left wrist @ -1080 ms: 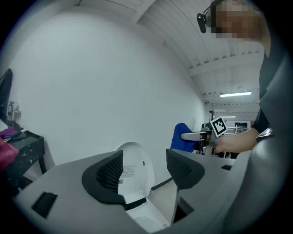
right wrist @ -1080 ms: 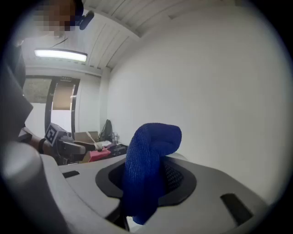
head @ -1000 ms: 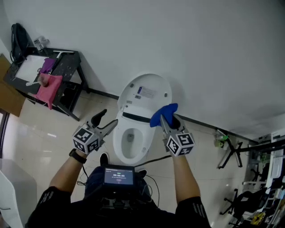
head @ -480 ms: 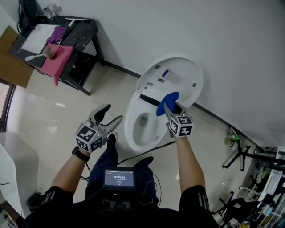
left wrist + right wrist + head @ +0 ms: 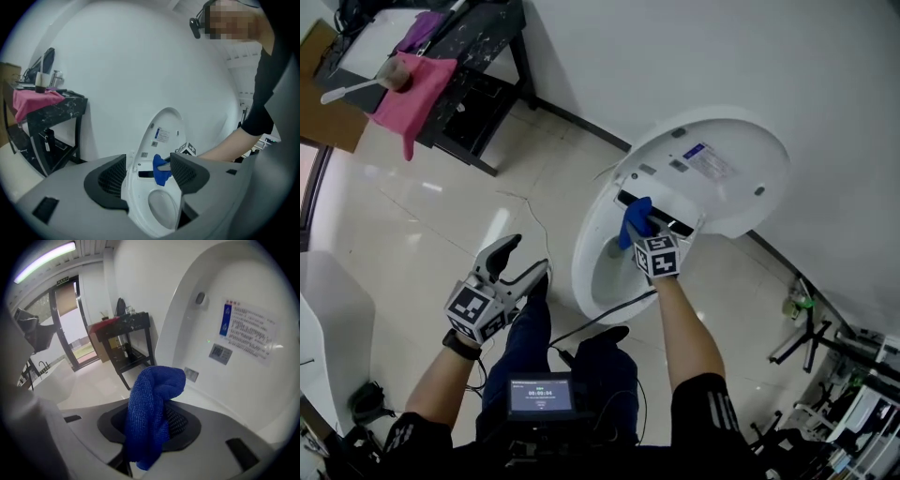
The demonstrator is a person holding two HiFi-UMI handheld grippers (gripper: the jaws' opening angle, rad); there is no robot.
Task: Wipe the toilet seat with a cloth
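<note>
Left hand-held gripper (image 5: 525, 259): released, jaws apart with nothing between them. It was held over the floor (image 5: 441, 216) to the left of the toilet seat (image 5: 587, 267), not touching it.
Right hand-held gripper (image 5: 643, 229): clenched on the blue cloth (image 5: 634, 216), which bunched up past the jaw tips.
Cloth position: at the rear of the toilet seat, just below the raised lid (image 5: 727, 169). Contact with the seat could not be confirmed.
Step in hand: judged to be the start of wiping, at the back of the seat.
Next move: likely called for pressing the cloth flat on the seat and sweeping round the ring in 1 steady pass. The right hand-held gripper had to keep its grasp throughout.
Background: a black surface (image 5: 478, 52) carrying a pink cloth (image 5: 408, 89) stood well apart.
</note>
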